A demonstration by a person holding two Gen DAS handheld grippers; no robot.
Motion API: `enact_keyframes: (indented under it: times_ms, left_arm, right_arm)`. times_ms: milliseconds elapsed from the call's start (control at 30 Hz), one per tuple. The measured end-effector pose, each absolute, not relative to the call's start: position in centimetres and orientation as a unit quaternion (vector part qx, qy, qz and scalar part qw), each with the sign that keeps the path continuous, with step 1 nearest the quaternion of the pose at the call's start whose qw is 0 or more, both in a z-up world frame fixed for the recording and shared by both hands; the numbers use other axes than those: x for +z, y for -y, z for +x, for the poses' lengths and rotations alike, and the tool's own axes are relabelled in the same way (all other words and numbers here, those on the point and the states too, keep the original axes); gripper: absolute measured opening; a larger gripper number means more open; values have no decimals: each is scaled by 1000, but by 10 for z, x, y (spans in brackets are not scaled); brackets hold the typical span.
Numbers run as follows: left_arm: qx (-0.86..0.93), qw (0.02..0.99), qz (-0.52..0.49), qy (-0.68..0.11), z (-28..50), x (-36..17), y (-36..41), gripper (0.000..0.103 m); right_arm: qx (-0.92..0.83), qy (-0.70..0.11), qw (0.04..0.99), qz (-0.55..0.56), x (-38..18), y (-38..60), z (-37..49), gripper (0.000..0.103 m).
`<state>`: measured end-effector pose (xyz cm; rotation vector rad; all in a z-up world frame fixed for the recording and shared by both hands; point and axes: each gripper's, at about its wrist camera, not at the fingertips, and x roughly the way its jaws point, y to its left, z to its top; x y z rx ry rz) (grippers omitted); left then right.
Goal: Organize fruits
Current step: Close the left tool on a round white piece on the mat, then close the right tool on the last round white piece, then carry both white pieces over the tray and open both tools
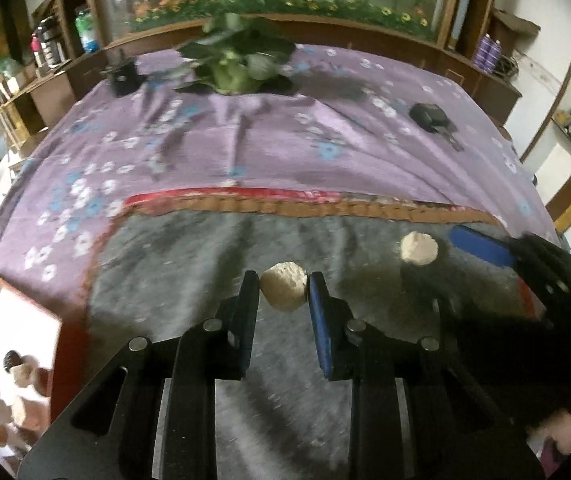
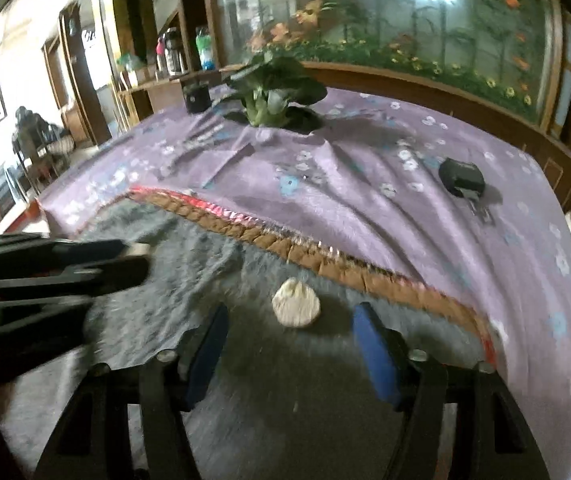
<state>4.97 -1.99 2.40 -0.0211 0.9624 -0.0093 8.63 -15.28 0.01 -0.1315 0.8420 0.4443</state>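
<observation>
In the left wrist view my left gripper (image 1: 284, 292) is shut on a pale round fruit (image 1: 284, 291), held between its two fingertips above the grey mat (image 1: 189, 272). A second pale round fruit (image 1: 418, 248) lies on the mat to the right, beside my right gripper's blue finger (image 1: 481, 245). In the right wrist view my right gripper (image 2: 289, 338) is open, its fingers on either side of and just short of that second fruit (image 2: 296, 303) on the grey mat (image 2: 165, 280). The left gripper (image 2: 57, 272) shows at the left edge.
A white tray (image 1: 13, 344) with several brown and pale pieces sits at the left. A leafy green vegetable (image 1: 233, 64) and a small black box (image 1: 123, 76) stand at the far side of the purple flowered cloth (image 1: 245, 148). A black device (image 1: 431, 116) lies at right.
</observation>
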Motion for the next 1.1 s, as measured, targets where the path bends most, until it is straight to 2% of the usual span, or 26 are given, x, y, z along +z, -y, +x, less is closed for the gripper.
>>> enact_keyframes:
  times_ms: [167,200,800,1100]
  left_arm:
    - [1,887,-13,-462,39,25,8,24]
    - [2,887,-12,-462,36,25,6,24]
    - [43,900,-26,-432,-19,47,-29,24]
    - [86,901,-48,-422,-49,57,-79,24]
  right_arm:
    - [202,-424,880,-72,-14,152,100,29]
    - [203,-425,879,-70,-12,153,99,27]
    - [227,-385,894,-37,34,104,15,27]
    - [260,-373,889,-58,47,53,-10,27]
